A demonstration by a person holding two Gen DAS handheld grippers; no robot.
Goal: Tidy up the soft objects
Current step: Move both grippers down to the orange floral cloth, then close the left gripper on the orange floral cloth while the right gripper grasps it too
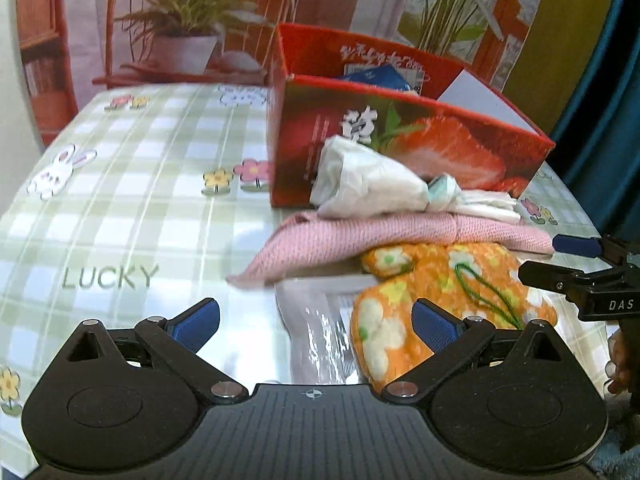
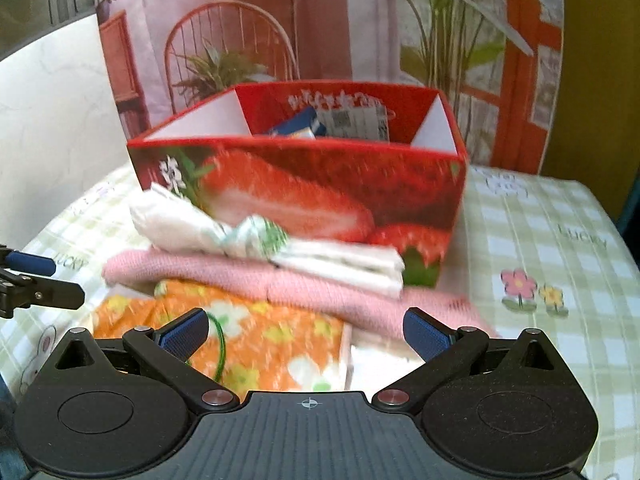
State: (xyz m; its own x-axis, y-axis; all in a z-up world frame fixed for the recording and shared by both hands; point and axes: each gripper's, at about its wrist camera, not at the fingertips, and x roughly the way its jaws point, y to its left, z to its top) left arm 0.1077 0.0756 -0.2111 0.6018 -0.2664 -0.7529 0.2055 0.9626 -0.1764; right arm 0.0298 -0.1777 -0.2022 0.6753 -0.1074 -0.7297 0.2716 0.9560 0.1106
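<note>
At twelve o'clock from both grippers, a heap of soft things lies against the front of the red strawberry box [image 2: 304, 184] — white tissue packs [image 2: 188, 224] on a pink knitted cloth [image 2: 304, 288], an orange floral pouch [image 2: 264, 340] nearest. The left gripper [image 1: 316, 322] and right gripper [image 2: 306, 330] are spread wide, holding nothing. I judge this the approach before a first pick — next, close on the pouch and lift it into the box.

One red strawberry box [image 2: 304, 196] stands on the bench [image 1: 120, 208]. In front of the box: one white wrapped bundle [image 1: 368, 180], one pink knitted cloth [image 1: 360, 240], one orange floral pouch [image 1: 440, 288]. Inside the box: at least two packets, count uncertain. Two grippers are in view.
</note>
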